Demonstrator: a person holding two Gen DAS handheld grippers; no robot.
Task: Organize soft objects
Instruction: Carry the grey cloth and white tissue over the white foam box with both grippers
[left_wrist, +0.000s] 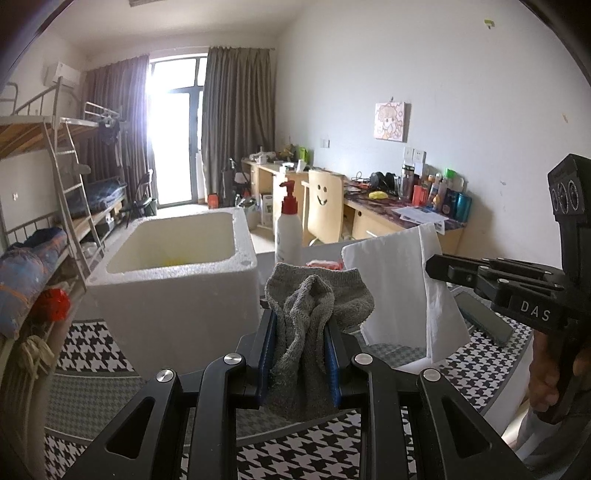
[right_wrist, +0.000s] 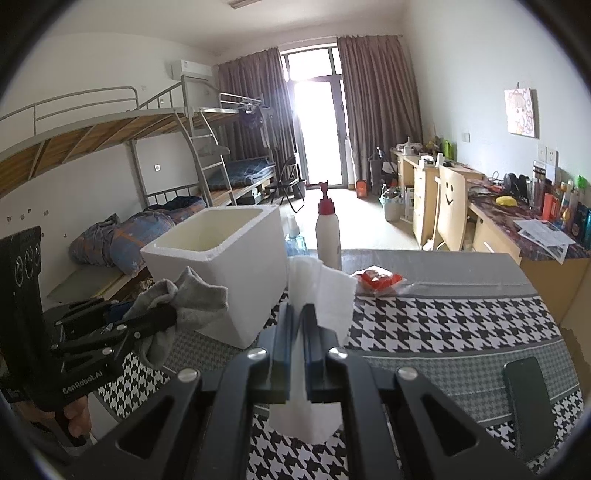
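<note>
Sock, grey and bunched, is pinched between the blue pads of the left gripper, held above the houndstooth tablecloth just in front of the white foam box. Beside it, the right gripper is pressed together on a white tissue, near a pump bottle and red packet.
</note>
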